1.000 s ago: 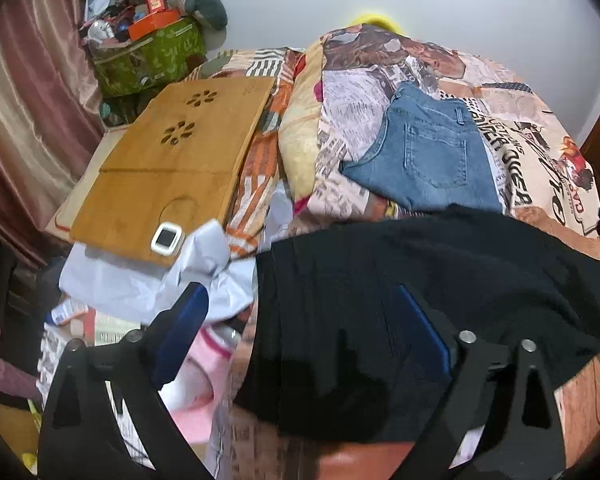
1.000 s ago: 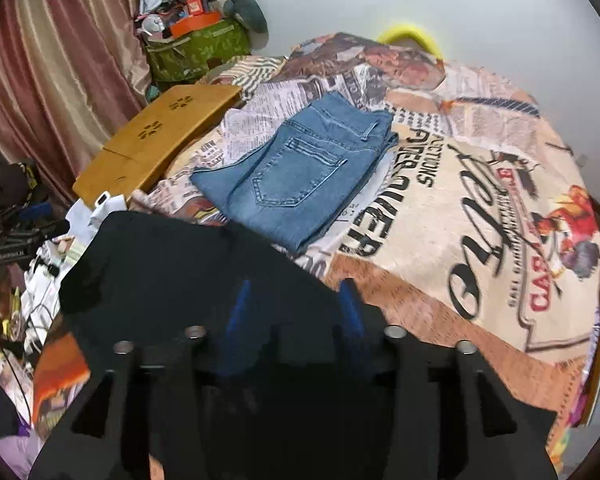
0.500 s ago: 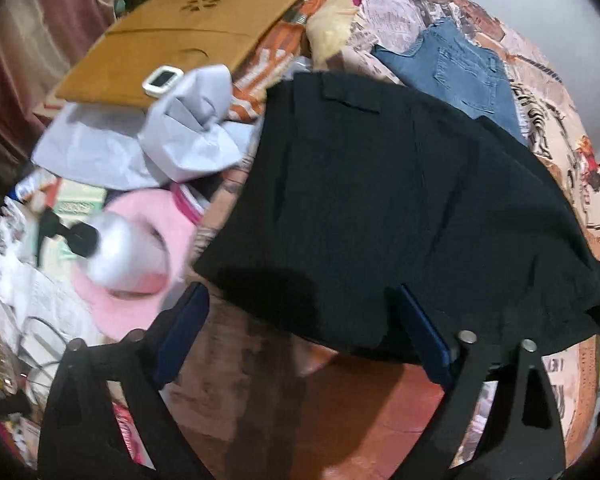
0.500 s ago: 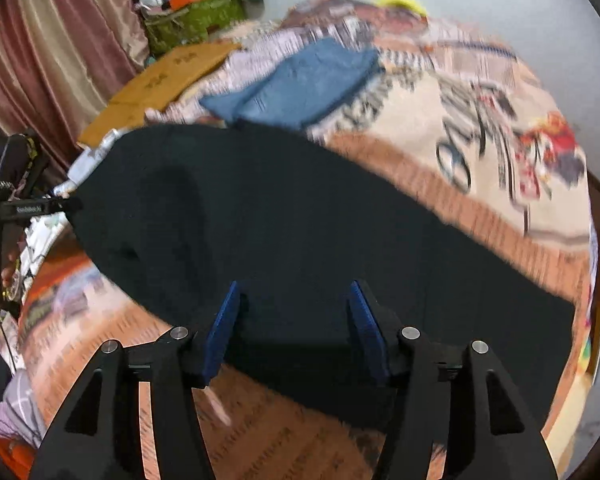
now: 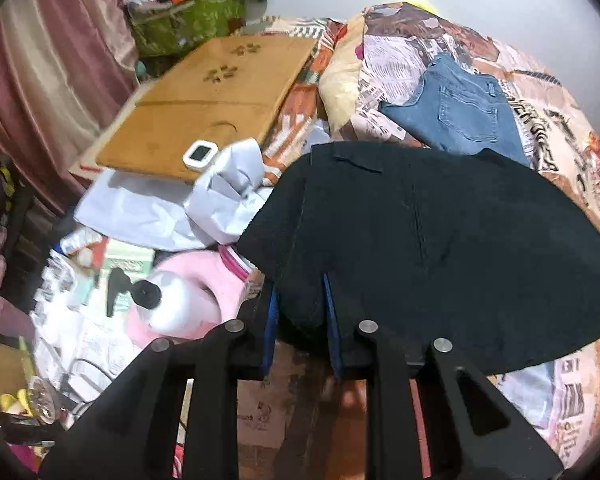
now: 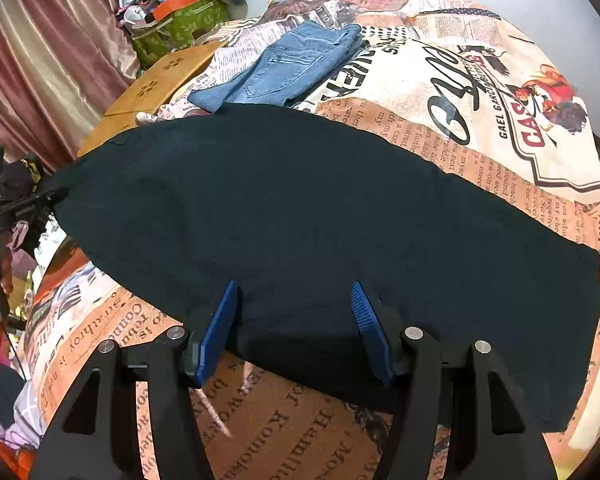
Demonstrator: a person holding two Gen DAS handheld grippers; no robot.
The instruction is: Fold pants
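Black pants [image 5: 440,232] lie spread flat across the printed bedspread [image 6: 480,92]. My left gripper [image 5: 300,292] is at their near left corner; its jaws are closing, with a fold of the black cloth pinched between the blue pads. In the right wrist view the same black pants [image 6: 320,200] stretch from left to right. My right gripper [image 6: 294,286] stands open over their near edge, the cloth lying between its pads [image 6: 220,320] without being pressed.
Folded blue jeans [image 5: 460,112] [image 6: 296,68] lie beyond the black pants. A wooden lap desk [image 5: 204,108] with a small white device [image 5: 200,153] lies left of the bed. White cloth, a pump bottle [image 5: 168,304] and clutter fill the left side; a green bag [image 5: 188,20] stands behind.
The left jaws have gone from wide apart to narrow, closed around the pants' corner. The right gripper has dropped to the pants' near edge, its jaws slightly wider.
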